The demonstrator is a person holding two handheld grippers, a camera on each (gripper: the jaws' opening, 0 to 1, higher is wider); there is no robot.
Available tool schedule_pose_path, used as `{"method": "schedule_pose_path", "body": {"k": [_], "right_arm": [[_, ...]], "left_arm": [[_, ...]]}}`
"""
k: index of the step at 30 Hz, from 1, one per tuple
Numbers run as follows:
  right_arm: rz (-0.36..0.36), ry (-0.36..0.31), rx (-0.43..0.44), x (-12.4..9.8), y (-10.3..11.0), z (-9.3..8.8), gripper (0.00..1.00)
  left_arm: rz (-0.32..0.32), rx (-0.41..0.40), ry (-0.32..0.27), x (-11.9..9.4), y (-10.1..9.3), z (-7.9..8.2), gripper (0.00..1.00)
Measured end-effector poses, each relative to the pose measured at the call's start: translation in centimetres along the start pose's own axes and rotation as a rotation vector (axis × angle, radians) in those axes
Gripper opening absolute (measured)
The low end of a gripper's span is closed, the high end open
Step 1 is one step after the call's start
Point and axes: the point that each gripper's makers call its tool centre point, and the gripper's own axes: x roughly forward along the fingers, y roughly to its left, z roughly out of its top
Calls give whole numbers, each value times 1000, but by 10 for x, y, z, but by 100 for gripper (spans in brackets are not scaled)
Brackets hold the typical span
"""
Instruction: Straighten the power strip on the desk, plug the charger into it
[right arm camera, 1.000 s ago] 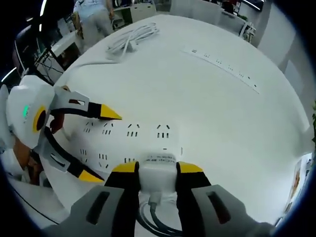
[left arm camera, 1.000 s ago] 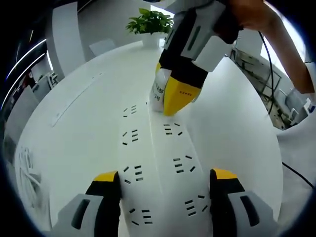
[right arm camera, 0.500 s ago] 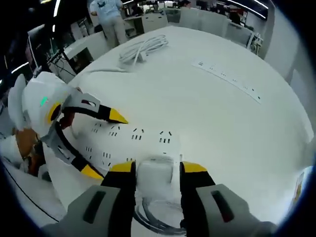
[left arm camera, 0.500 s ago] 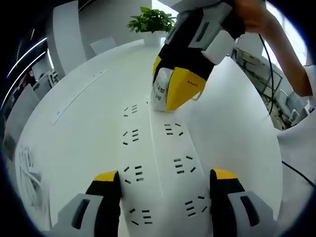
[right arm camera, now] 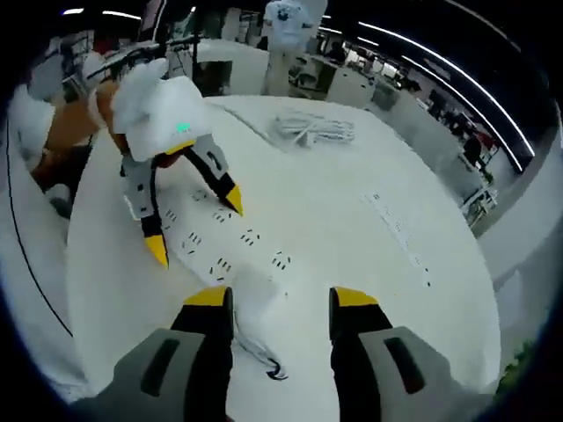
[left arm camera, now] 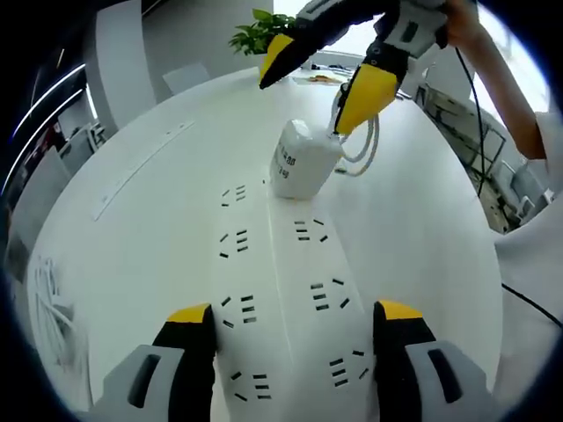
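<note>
Now the right gripper (left arm camera: 339, 75) hangs above the charger (left arm camera: 299, 167), jaws spread and empty; the left gripper (left arm camera: 288, 338) straddles the power strip (left arm camera: 281, 290), jaws apart.

White charger (left arm camera: 301, 167) plugged in power strip (left arm camera: 281, 290)

charger (left arm camera: 299, 167) label — print unreadable, blurred

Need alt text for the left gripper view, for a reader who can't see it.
A white charger stands plugged into the far end of a white power strip on a white desk. The right gripper hovers open just above it, while the left gripper straddles the strip's near end, open. A potted plant stands beyond.
</note>
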Motion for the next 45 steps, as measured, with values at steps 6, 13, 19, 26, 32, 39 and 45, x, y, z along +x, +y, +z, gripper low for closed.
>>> {"method": "schedule_pose_path", "body": {"k": [6,13,19,26,32,39,45], "right_arm": [[55,-5,-212,-5,7,8,55],[139,1,-374,4,20,11,51],[197,41,-411,21,32,8,46],[289,101,-493,33,50,0,30],[315,144,-595,39,50,-7,26],[295,130,-633,40,47,-8,25],[276,168,-600,37,48,-11,25]], "left_arm": [[-1,2,5,0,0,0,74],[6,-3,58,0,2,0,73],[11,-7,84,0,-1,0,72],[14,-15,86,0,-1,0,72],[13,-12,100,0,-1,-1,72],[8,-3,121,-1,-3,-2,72],[-14,39,146,0,-3,0,71]]}}
